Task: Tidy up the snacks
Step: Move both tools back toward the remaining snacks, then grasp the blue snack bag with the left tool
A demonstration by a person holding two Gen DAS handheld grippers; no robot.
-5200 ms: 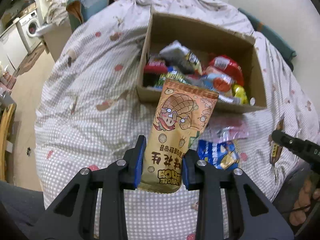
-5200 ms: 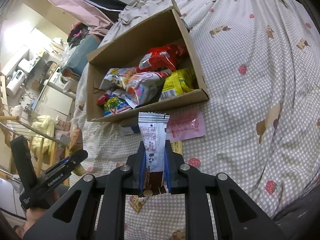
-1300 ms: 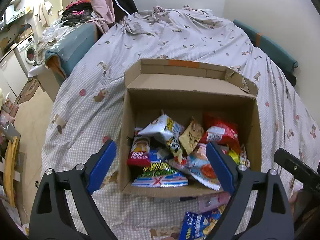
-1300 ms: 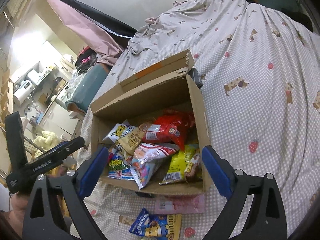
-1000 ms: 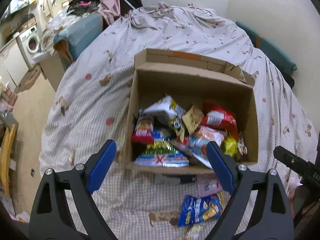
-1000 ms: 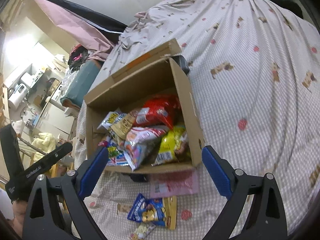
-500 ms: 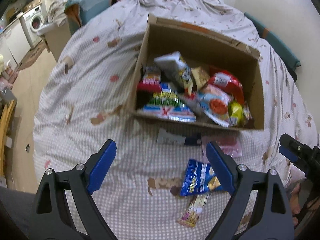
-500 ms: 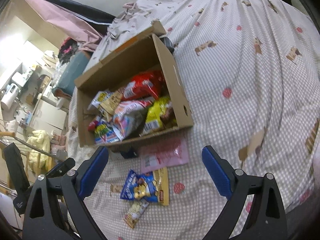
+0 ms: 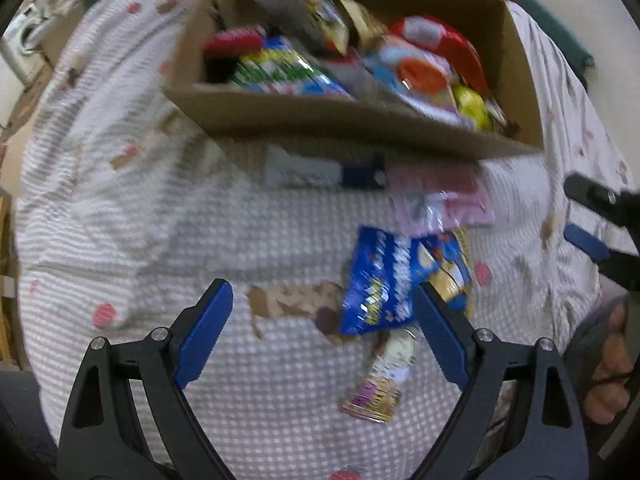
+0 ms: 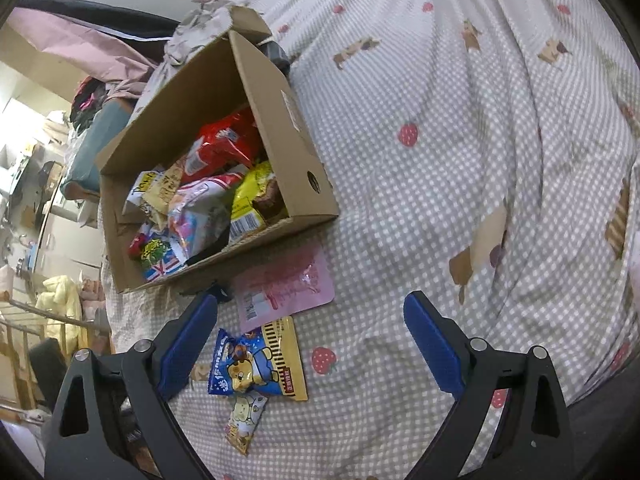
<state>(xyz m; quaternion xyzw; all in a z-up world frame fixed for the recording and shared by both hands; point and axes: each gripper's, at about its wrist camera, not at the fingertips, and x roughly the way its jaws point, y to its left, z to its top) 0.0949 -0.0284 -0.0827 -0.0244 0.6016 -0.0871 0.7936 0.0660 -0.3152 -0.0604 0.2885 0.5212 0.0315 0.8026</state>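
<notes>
A cardboard box (image 9: 344, 120) (image 10: 296, 152) full of snack packets stands on a checked bedspread. In front of it lie a pink packet (image 9: 448, 200) (image 10: 284, 288), a blue bear packet (image 9: 384, 284) (image 10: 244, 364) over a yellow one (image 10: 290, 352), a small pastel packet (image 9: 384, 376) (image 10: 244, 420) and a white-and-navy bar (image 9: 324, 170). My left gripper (image 9: 320, 336) is open and empty, low over the spread beside the blue packet. My right gripper (image 10: 310, 344) is open and empty above the loose packets; it also shows at the left wrist view's right edge (image 9: 600, 220).
The bedspread (image 10: 460, 160) runs wide to the right of the box. The bed's left edge drops to a floor with a washing machine (image 9: 24, 40), shelves and a drying rack (image 10: 24, 320). A hand (image 9: 608, 368) holds the right gripper.
Both grippers, which held a peanut packet and a bar five seconds ago, are open and empty. Both have pulled back from the box and dropped toward the loose packets.
</notes>
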